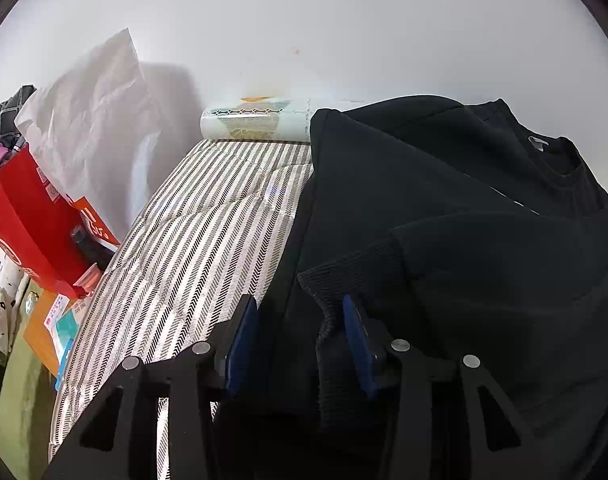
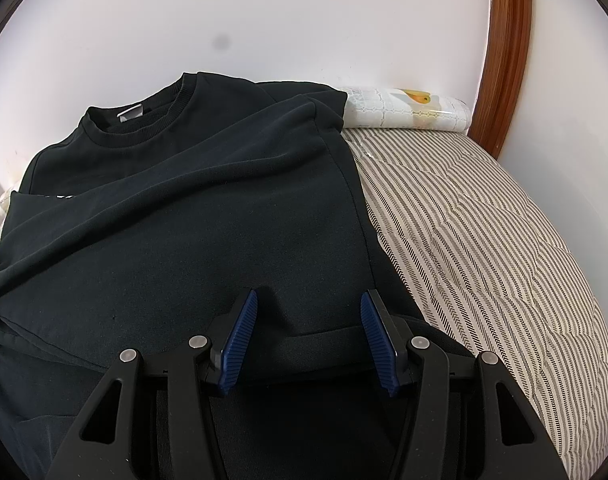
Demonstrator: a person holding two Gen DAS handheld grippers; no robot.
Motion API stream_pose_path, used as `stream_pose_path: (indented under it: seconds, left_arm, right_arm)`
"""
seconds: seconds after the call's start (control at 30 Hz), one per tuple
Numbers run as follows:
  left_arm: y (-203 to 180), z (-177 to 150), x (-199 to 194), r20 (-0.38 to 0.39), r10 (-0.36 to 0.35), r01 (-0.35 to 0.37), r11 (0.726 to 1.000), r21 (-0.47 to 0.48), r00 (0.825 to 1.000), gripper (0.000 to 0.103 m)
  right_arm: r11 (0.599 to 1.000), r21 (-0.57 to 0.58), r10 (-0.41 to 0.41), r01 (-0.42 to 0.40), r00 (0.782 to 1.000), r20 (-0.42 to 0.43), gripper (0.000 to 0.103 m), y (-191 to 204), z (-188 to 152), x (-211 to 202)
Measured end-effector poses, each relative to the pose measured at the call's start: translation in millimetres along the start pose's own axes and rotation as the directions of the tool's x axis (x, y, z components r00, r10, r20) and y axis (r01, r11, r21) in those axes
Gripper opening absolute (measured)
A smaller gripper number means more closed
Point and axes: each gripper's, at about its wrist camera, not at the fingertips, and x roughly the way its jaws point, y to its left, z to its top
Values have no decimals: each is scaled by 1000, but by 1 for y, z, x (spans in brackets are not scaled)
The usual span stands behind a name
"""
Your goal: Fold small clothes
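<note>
On striped bedding (image 2: 484,240), black crew-neck sweatshirt (image 2: 191,208), sleeves folded inward.

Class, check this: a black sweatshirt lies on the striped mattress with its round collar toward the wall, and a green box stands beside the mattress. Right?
Not quite. The left wrist view shows the box is red, not green. The black sweatshirt does lie on the striped mattress, collar toward the wall.

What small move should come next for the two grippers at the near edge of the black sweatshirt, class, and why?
Probably close both on the hem. The left gripper has the ribbed edge of the sweatshirt between its open jaws; the right gripper straddles a raised pinch of fabric near the hem, jaws also open. Both sleeves already lie folded across the chest, so lifting the hem toward the collar looks due.
</note>
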Motion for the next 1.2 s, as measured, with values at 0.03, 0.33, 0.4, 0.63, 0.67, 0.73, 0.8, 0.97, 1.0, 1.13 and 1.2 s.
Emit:
stream_pose_path:
  seconds: [0.03, 0.33, 0.4, 0.63, 0.67, 0.73, 0.8, 0.97, 1.0, 1.13, 1.2]
  left_arm:
    - [0, 0, 0, 0, 0, 0, 1000, -1, 1000, 43]
    - [0, 0, 0, 0, 1, -1, 1000, 1, 1000, 43]
    - [0, 1, 0, 0, 1, -1, 1000, 1, 1000, 43]
    - [0, 1, 1, -1, -1, 1, 1000, 0, 1000, 43]
    - [1, 1, 1, -1, -2, 2, 1000, -1, 1000, 43]
    - [0, 1, 1, -1, -3, 3, 1000, -1, 1000, 43]
    - [0, 1, 1, -1, -1, 1, 1000, 0, 1000, 43]
    - [0, 1, 1, -2, -5, 5, 1000, -3, 1000, 43]
    - [1, 1, 1, -2, -5, 5, 1000, -3, 1000, 43]
    - [1, 1, 1, -3, -5, 5, 1000, -4, 1000, 43]
    - [1, 1, 0, -3, -8, 8, 1000, -6, 1000, 43]
  right_arm:
    - [1000, 0, 0, 0, 1000, 0, 54, 0, 0, 0]
    - [1000, 1, -1, 1, 1000, 0, 54, 1, 0, 0]
    - [1000, 1, 0, 0, 1000, 0, 54, 0, 0, 0]
    - [1000, -1, -4, 4, 1000, 0, 54, 1, 0, 0]
    - [1000, -2, -6, 6, 1000, 0, 54, 1, 0, 0]
    - [1000, -1, -4, 4, 1000, 0, 54, 0, 0, 0]
    - [1000, -1, -4, 4, 1000, 0, 54, 0, 0, 0]
    - [1000, 0, -5, 5, 1000, 0, 54, 0, 0, 1]
    - [1000, -1, -5, 5, 1000, 0, 54, 0, 0, 1]
    - [1000, 1, -7, 7, 1000, 1, 54, 0, -1, 1]
    - [1000, 3, -7, 7, 1000, 1, 54, 1, -1, 0]
